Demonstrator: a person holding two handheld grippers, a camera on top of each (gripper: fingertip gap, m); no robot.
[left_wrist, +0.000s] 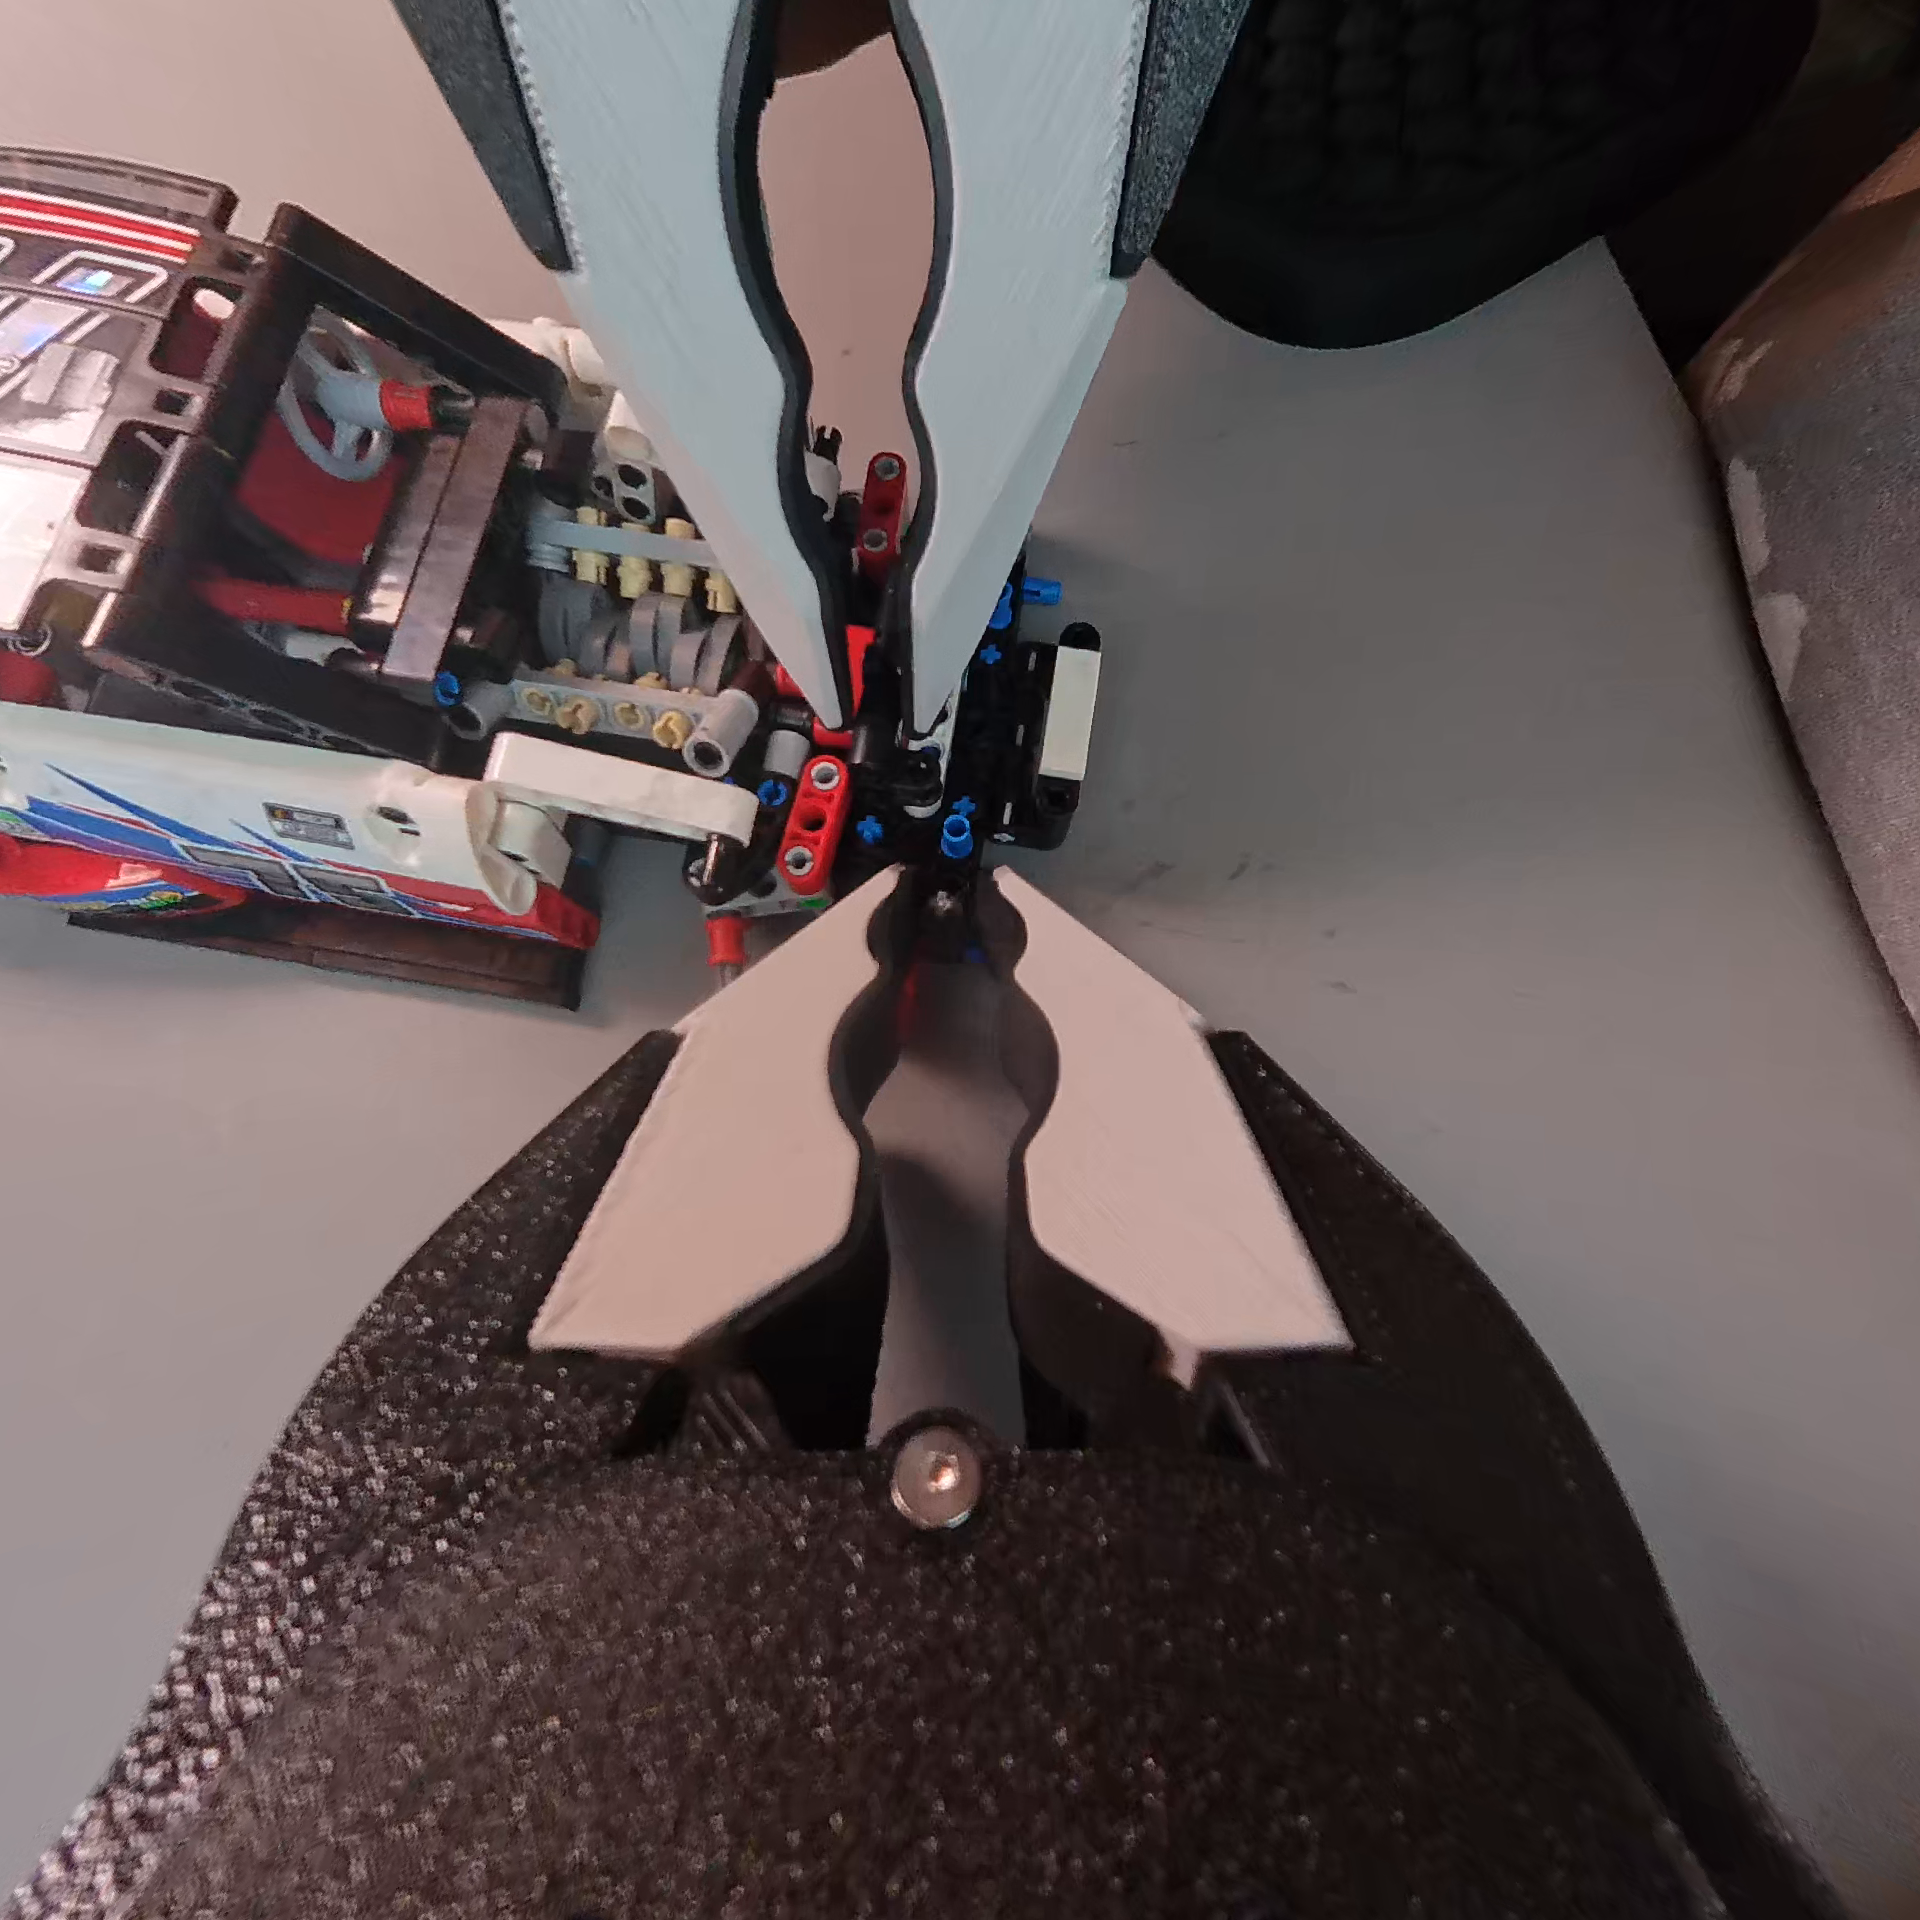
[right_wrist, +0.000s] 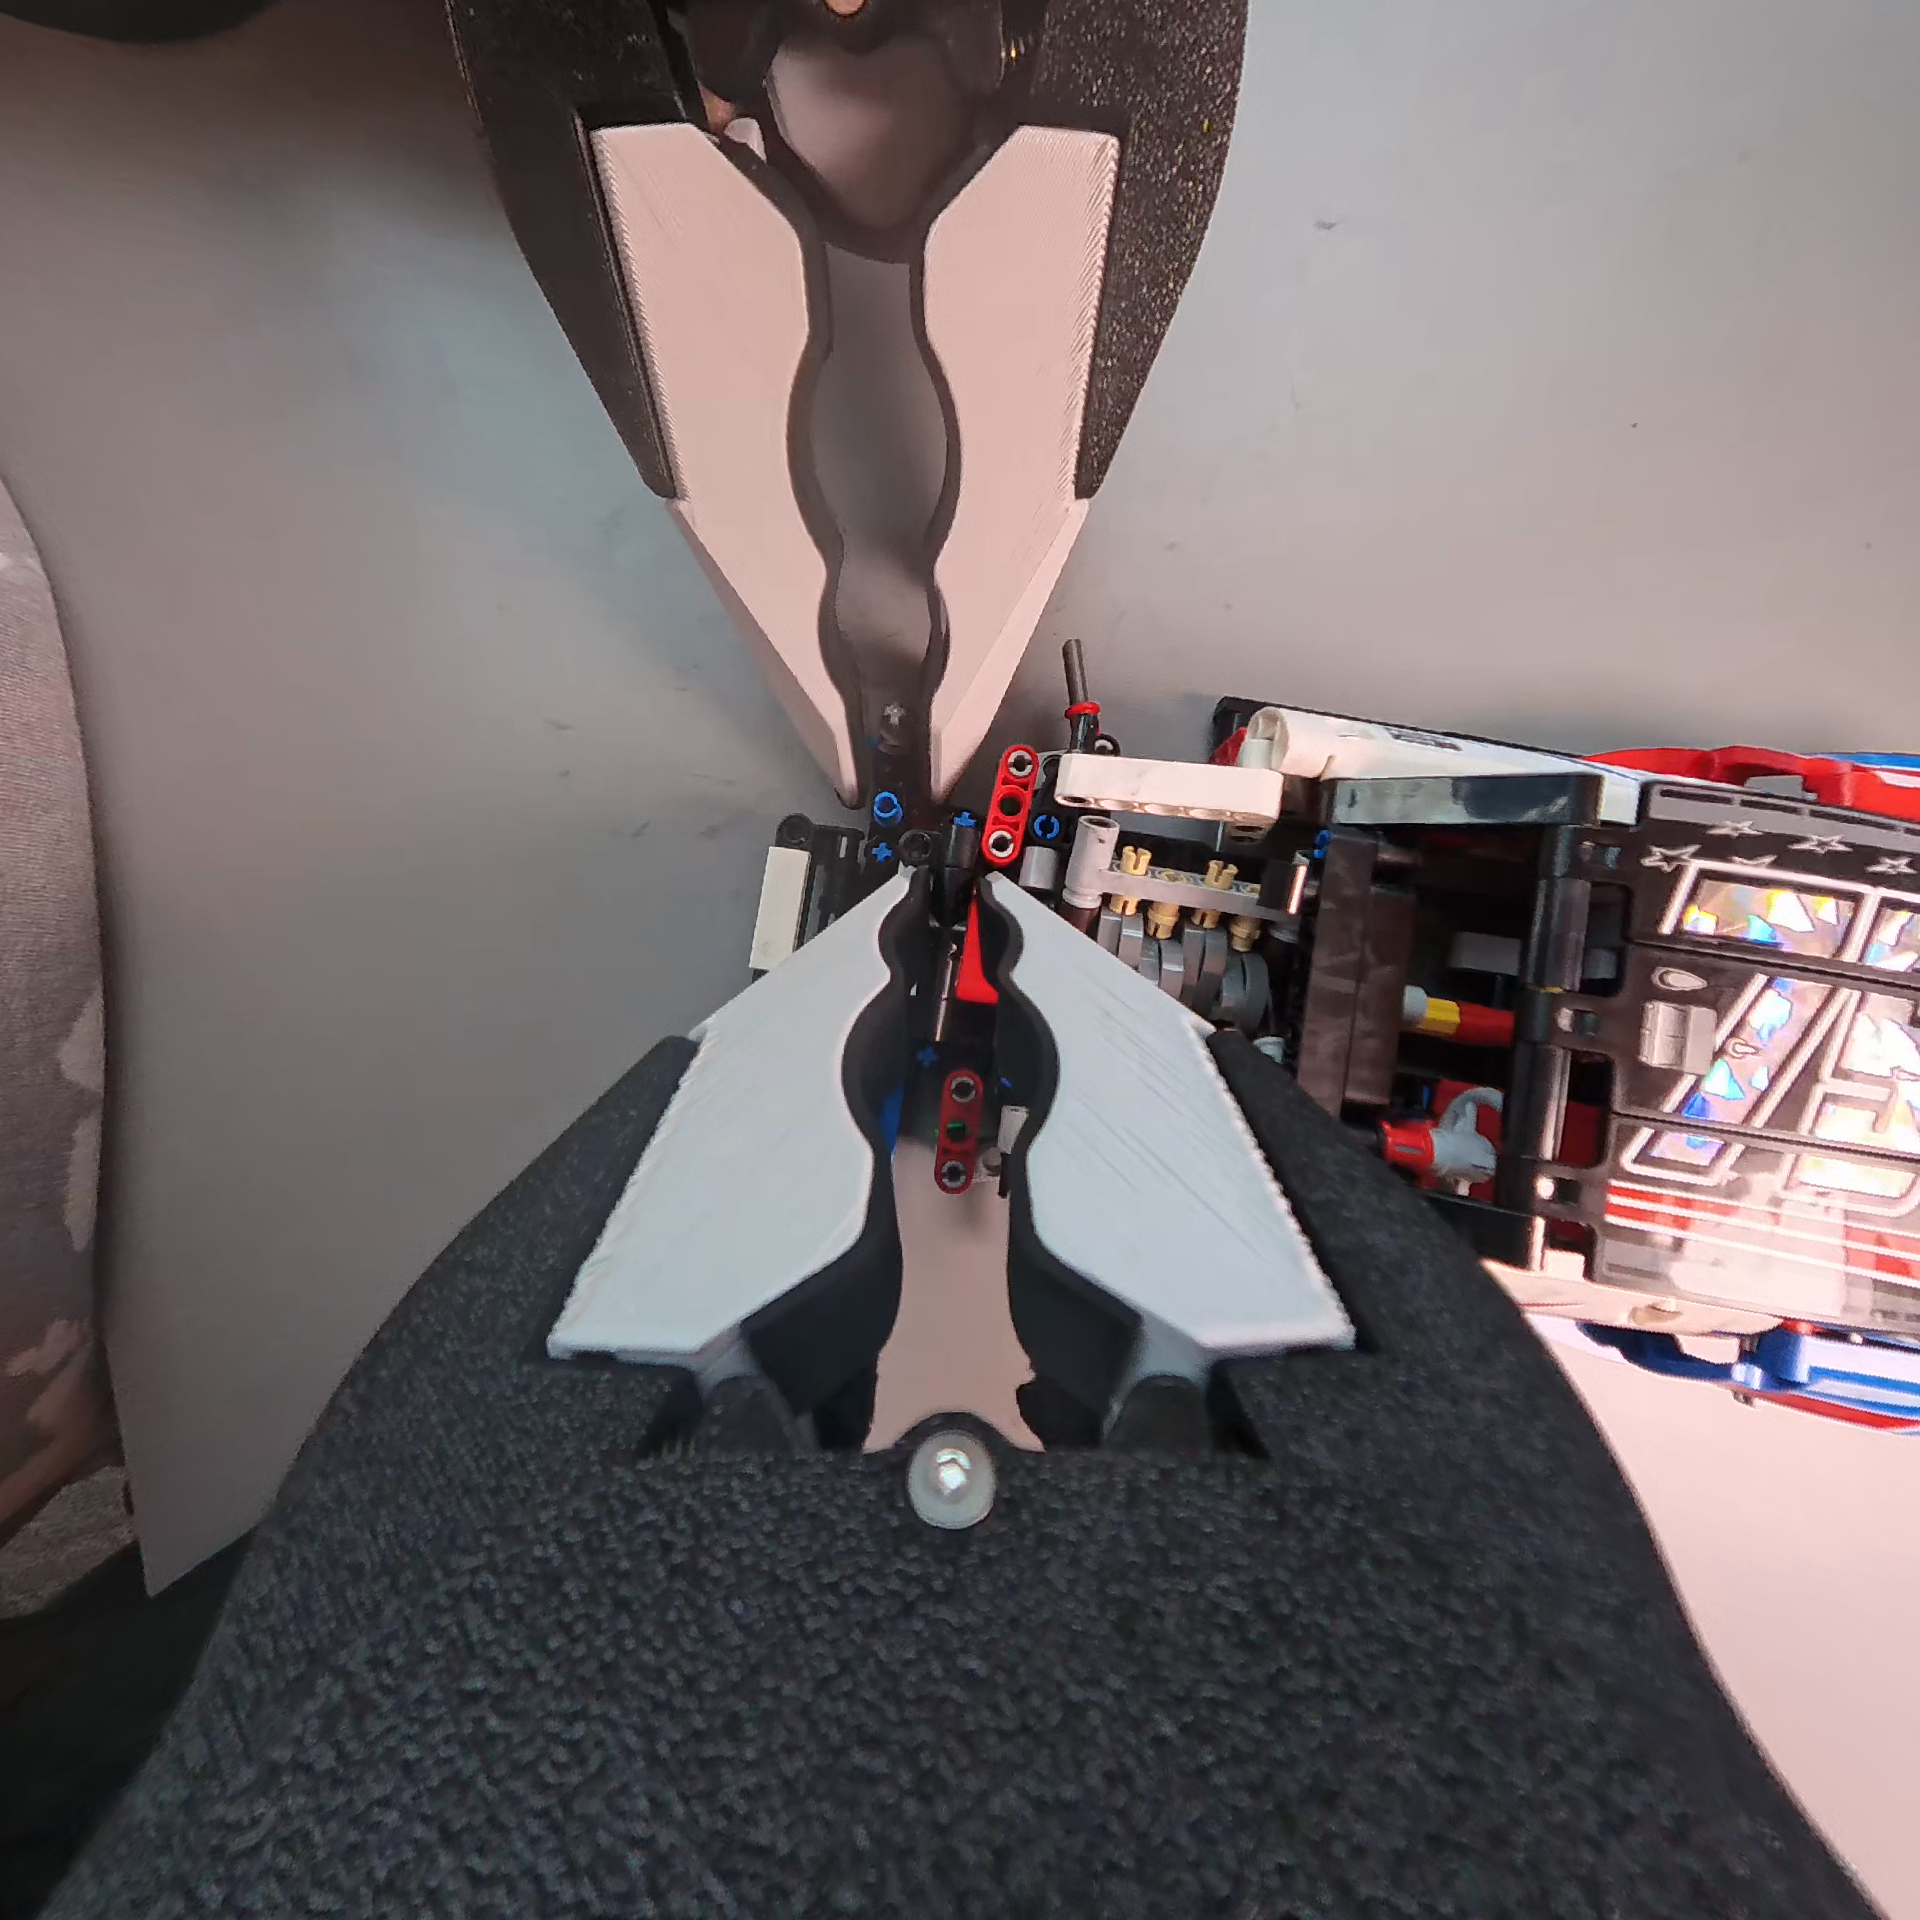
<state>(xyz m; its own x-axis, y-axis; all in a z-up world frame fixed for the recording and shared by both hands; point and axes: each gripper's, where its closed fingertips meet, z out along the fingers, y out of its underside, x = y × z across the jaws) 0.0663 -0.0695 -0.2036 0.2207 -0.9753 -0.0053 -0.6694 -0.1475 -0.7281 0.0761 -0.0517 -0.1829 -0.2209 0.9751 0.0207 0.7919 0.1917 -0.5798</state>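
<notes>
A brick-built toy car (left_wrist: 312, 623) with a white, red and blue body lies on a grey table (left_wrist: 1403, 831); it also shows in the right wrist view (right_wrist: 1558, 935). Its open front end (left_wrist: 1023, 727) is a black frame with blue pins, red beams and a white block. My left gripper (left_wrist: 943, 881) is shut on the black frame's near edge. My right gripper (right_wrist: 948, 885) is shut on a black and red part in the middle of that front end (right_wrist: 971, 966). The two grippers face each other, tips a few centimetres apart. The right gripper (left_wrist: 876, 724) comes in from the top of the left wrist view, the left gripper (right_wrist: 899, 795) from the top of the right wrist view.
A grey fabric seat (left_wrist: 1818, 520) borders the table edge by the car's front; it also shows in the right wrist view (right_wrist: 42, 935). A dark padded shape (left_wrist: 1455, 156) sits behind the right gripper. A dark base plate (left_wrist: 416, 966) lies under the car. Both grippers' tips are roughly 20 centimetres from the grey fabric seat (left_wrist: 1818, 520).
</notes>
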